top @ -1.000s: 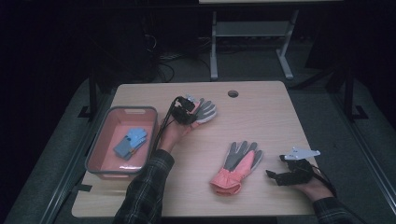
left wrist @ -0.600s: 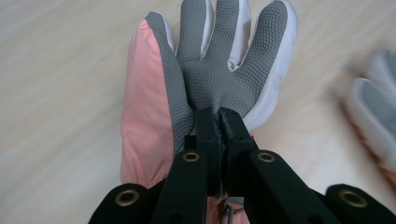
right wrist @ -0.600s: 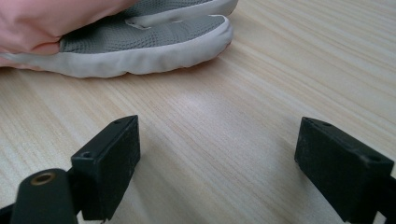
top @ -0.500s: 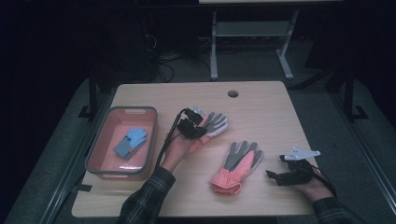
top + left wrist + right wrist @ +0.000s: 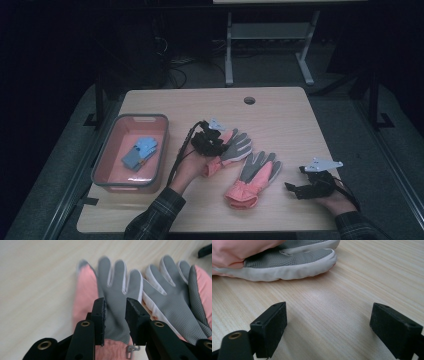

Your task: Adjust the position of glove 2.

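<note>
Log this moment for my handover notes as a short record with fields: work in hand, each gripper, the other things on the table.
work in hand: left gripper over the left glove
left jaws: just been opening, part open, glove palm between them, pads not pressing
right gripper: jaws wide open, nothing between, resting on the table
right glove: flat, beside the left glove
bin: pink, at the table's left, holds a blue glove

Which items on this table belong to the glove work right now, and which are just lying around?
In the job:
- left glove, under the left gripper, whose jaws have just been opening
- right glove

Lying about:
- pink bin
- blue item inside it
- right gripper, open on the table
</note>
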Available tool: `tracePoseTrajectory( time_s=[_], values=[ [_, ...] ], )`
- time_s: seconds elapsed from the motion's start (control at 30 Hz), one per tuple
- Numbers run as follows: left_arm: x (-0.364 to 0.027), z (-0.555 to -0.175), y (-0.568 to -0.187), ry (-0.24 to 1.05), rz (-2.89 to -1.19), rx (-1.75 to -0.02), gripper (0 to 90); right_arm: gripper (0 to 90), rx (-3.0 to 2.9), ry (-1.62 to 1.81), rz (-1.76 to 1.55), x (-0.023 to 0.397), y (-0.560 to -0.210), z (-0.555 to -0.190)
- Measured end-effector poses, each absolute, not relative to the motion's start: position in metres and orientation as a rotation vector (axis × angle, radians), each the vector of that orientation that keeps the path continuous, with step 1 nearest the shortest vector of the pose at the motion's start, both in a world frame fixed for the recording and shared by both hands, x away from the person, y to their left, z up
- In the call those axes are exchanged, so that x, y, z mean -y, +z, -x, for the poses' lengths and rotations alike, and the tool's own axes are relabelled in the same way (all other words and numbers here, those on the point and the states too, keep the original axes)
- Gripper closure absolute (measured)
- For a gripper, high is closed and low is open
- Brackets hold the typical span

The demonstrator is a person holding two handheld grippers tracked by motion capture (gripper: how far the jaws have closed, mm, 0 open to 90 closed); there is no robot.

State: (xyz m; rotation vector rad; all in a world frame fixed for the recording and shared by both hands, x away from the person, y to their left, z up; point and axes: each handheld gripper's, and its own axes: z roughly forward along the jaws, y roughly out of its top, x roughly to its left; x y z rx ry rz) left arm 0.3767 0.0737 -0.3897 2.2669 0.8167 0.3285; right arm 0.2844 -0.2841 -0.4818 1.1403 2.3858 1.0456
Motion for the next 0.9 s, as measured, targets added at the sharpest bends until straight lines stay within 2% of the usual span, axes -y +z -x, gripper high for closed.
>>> tracePoseTrajectory(
  time_s=[0.13,0.2,0.33,0.5,0.9],
  values=[
    [-0.091,-0.389,-0.387,0.345,-2.243,-0.88,74.3,13.8,-2.385,1.046,-1.138,0.284,-0.482,-0.284],
    [-0.098,-0.396,-0.392,0.357,-2.253,-0.919,81.0,13.8,-2.385,1.046,-1.14,0.284,-0.482,-0.284],
    [-0.108,-0.405,-0.413,0.313,-2.288,-1.009,88.3,13.8,-2.385,1.046,-1.14,0.284,-0.482,-0.284],
    [-0.111,-0.4,-0.427,0.261,-2.311,-1.028,89.3,13.8,-2.386,1.046,-1.141,0.284,-0.482,-0.284],
    [-0.115,-0.361,-0.435,0.173,-2.356,-0.952,88.1,13.7,-2.39,1.045,-1.132,0.284,-0.482,-0.284]
  ],
)
